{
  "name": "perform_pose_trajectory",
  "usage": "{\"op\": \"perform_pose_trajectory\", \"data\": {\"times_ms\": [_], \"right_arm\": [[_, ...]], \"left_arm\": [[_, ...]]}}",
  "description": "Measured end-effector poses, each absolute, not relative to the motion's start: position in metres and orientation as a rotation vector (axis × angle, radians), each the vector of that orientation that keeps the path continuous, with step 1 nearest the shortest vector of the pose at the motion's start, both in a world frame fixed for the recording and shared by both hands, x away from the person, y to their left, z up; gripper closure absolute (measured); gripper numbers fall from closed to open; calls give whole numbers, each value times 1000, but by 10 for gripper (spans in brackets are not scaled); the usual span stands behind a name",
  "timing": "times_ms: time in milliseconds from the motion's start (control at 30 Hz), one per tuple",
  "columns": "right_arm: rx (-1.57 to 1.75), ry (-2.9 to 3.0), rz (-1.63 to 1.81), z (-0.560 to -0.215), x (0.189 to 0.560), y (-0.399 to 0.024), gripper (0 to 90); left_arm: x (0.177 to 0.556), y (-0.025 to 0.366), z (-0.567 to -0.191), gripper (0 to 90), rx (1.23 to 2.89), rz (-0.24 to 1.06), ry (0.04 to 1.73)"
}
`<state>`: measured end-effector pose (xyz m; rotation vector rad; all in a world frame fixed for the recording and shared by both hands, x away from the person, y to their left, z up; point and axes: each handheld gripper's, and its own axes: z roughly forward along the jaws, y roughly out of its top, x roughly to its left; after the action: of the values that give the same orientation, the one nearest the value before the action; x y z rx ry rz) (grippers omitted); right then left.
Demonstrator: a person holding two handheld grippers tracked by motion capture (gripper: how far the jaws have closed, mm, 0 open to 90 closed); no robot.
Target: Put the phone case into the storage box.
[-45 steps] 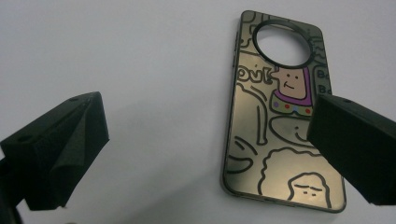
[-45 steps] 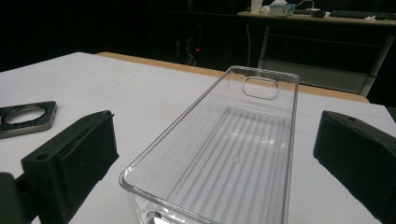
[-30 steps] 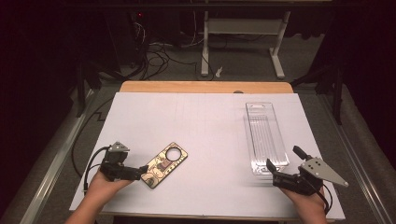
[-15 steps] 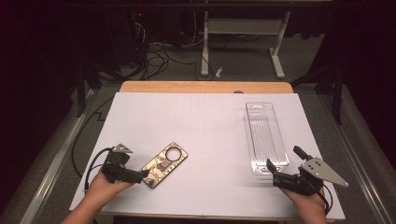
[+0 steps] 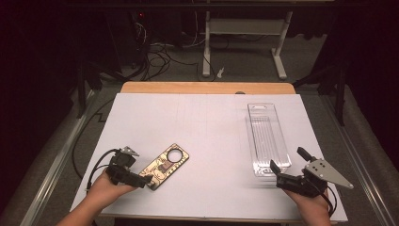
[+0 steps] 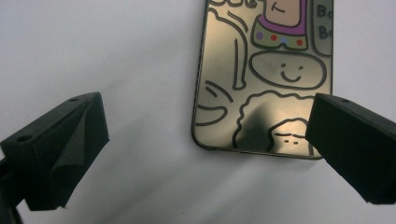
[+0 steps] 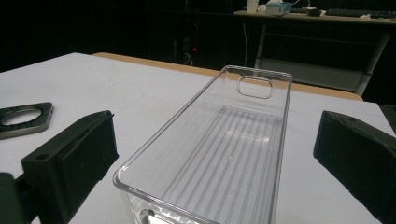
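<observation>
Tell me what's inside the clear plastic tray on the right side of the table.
Nothing lies inside the clear plastic tray; its ribbed bottom shows bare in the right gripper view. The near end wall blurs the corner closest to the right gripper, so that bit is uncertain.

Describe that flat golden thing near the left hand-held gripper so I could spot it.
On the white table, look at the near left corner. There lies a phone case, flat, gold with black cartoon doodles and a round camera hole, unlike the clear plastic tray at the right.
</observation>
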<state>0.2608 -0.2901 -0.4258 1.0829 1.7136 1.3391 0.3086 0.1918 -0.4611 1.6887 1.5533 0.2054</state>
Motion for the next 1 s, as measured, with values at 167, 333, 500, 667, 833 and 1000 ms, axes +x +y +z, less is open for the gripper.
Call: {"op": "perform_pose_trajectory", "data": {"times_ms": [167,333,500,667,833,1000], "right_arm": [[1091,1711,1336,-426,261,-291,2],[1092,1712,1333,-426,261,-291,2],[1094,1709,1334,-426,261,-291,1],[1107,1703,1334,-426,261,-293,1],[1104,1704,1335,-425,260,-293,2],[1099,1704,1337,-425,260,-292,2]], "left_arm": [[306,190,-461,6,1741,188,1533],[305,186,-461,6,1778,182,1534],[307,183,-461,6,1806,185,1540],[309,177,-459,6,1840,168,1549],[310,172,-459,4,1879,165,1547],[313,166,-459,4,1909,159,1562]]}}
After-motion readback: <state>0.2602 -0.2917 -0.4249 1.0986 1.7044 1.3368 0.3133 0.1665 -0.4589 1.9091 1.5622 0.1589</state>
